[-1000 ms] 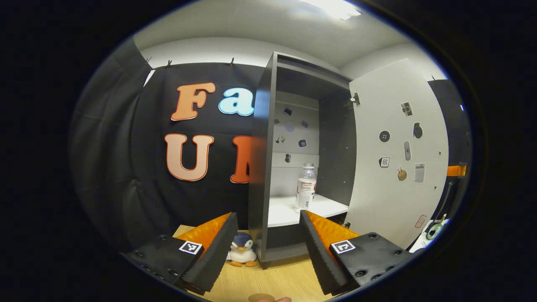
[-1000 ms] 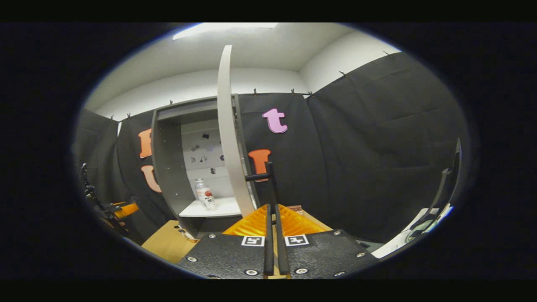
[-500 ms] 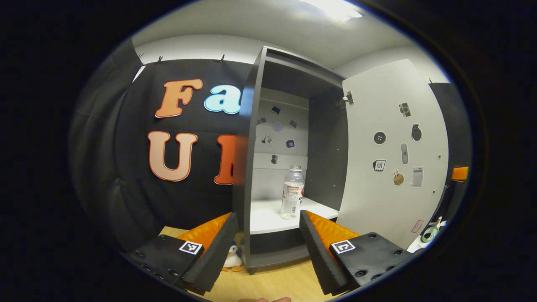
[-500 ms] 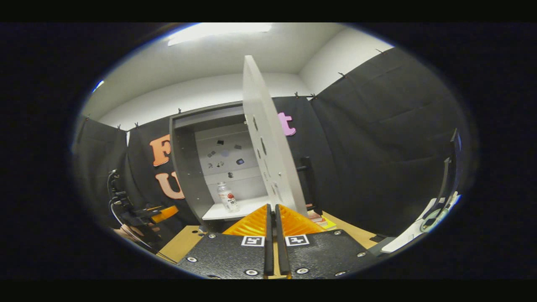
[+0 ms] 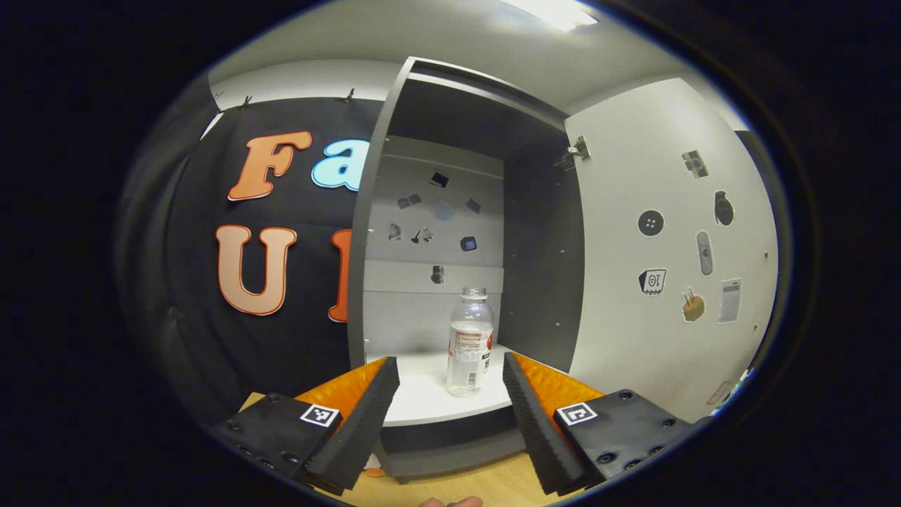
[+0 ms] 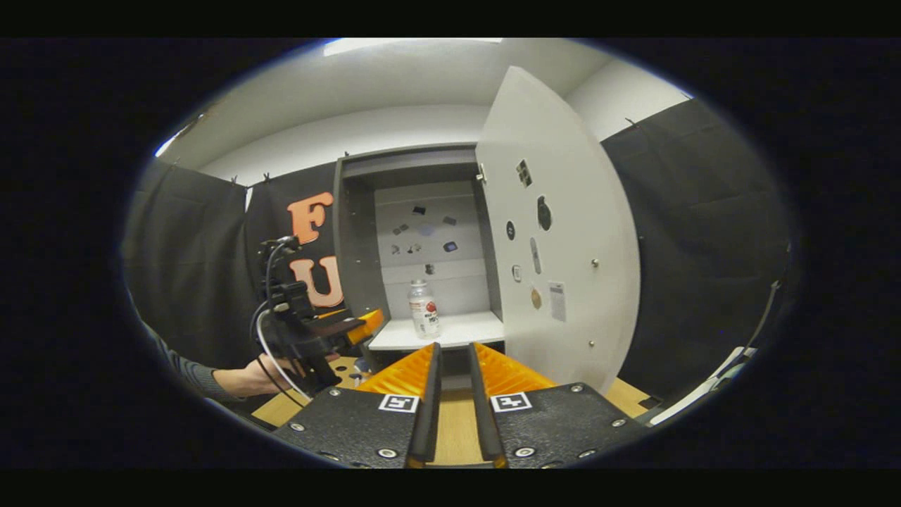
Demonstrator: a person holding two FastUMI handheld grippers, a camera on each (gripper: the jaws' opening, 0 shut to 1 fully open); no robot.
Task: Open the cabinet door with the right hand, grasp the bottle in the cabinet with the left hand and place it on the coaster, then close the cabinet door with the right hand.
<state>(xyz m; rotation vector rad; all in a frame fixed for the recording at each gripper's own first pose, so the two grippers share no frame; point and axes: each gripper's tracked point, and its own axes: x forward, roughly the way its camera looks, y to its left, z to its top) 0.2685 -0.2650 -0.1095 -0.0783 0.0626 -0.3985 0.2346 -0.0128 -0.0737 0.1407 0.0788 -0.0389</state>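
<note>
With the cabinet door [image 5: 669, 267] swung wide, the left claw [image 5: 450, 384] is held wide open and empty just short of the shelf [image 5: 422, 394], the clear water bottle [image 5: 470, 343] framed upright ahead between its 2 fingers. The right claw [image 6: 454, 370], slightly parted, grips nothing. An advance and squeeze are judged next.

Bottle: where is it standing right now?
The bottle stands upright on the white shelf inside the open cabinet, straight ahead of the open left tool and untouched.
</note>
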